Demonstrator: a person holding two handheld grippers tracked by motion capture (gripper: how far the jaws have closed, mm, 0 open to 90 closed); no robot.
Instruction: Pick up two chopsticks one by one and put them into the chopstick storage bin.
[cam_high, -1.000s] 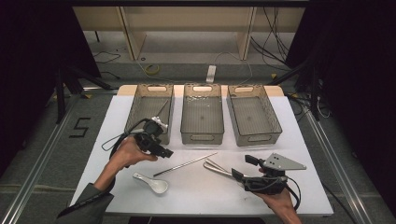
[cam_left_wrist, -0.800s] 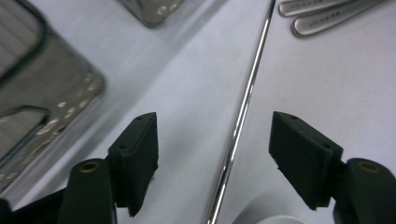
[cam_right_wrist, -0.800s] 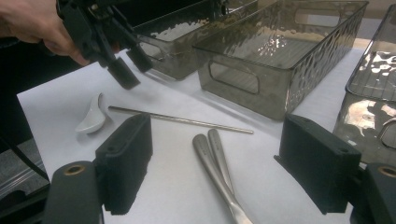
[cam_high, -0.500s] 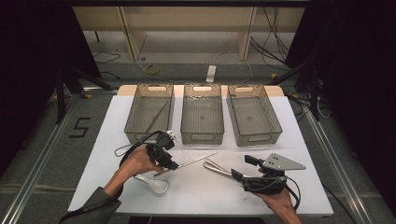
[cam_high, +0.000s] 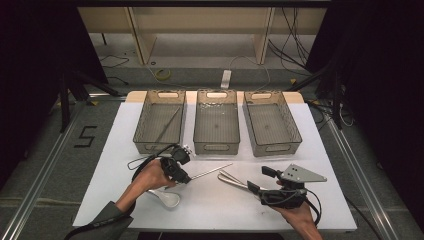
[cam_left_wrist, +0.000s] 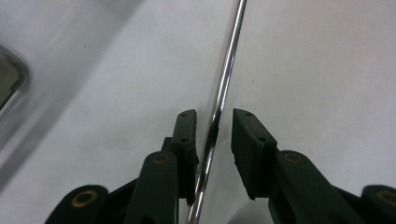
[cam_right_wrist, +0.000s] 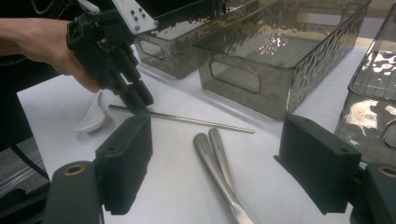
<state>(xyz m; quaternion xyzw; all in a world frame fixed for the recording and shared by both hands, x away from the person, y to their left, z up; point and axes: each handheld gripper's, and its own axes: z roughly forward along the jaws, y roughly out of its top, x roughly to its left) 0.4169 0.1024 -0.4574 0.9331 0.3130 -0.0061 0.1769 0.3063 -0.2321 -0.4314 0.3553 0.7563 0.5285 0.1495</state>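
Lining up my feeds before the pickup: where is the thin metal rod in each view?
High view: metal rod lies mid-table, before the middle bin.
Left gripper view: rod runs up between the open jaws.
Right gripper view: rod lies centre-left.
Shared landmark: left gripper, at the rod's end.

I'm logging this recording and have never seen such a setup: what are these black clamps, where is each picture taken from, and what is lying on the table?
A person holds a hand-operated two-jaw gripper in each hand. The high view looks down on the white table; the other two cameras ride on the grippers. The left gripper is open, its jaws straddling a thin metal rod without clamping it. The right gripper is open and holds nothing. Also on the table: three clear bins, a white spoon, and two metal utensil handles.
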